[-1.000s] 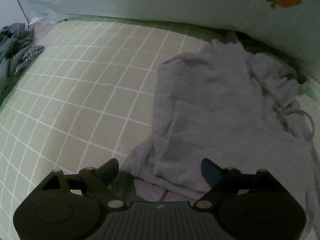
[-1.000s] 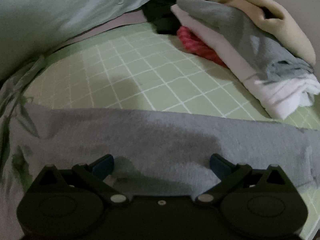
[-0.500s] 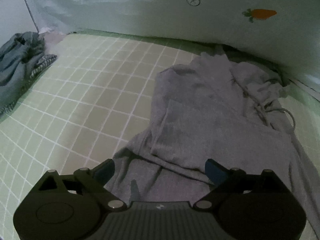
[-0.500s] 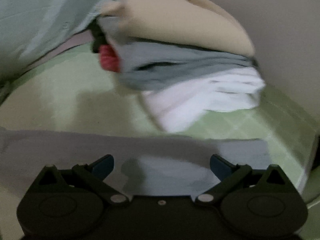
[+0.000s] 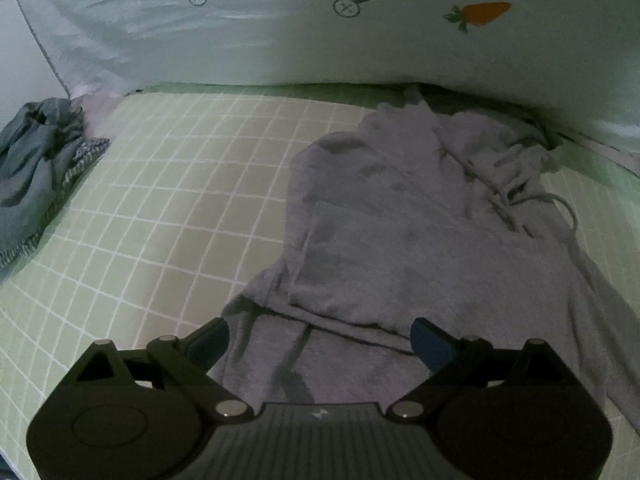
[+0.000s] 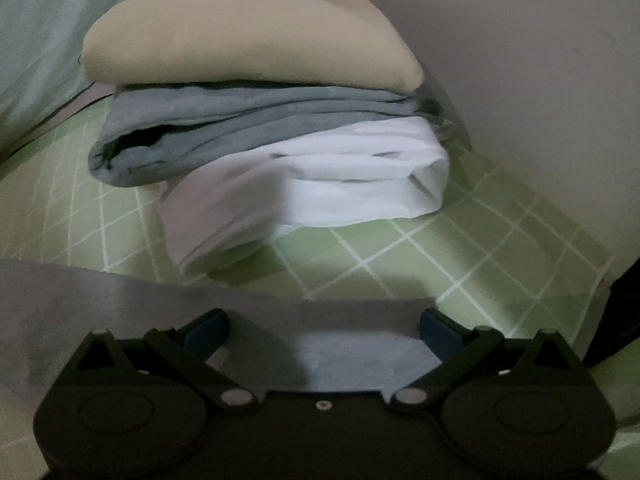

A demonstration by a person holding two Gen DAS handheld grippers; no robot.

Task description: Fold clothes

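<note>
The bed [image 5: 168, 208] is covered with a pale green sheet [image 6: 460, 256] crossed by a white grid. A grey hoodie [image 5: 400, 240] lies spread on it, rumpled, its cord [image 5: 560, 208] looping out onto the sheet on the right side. Well apart from it, at the left edge of the bed, sits a crumpled heap of blue-grey clothes [image 5: 28, 176]. Near the hoodie's hem [image 6: 120, 300] stands a stack of folded clothes: a white piece [image 6: 320, 192] directly on the sheet, a grey one [image 6: 224, 136] on that, a beige one [image 6: 240, 40] on top
</note>
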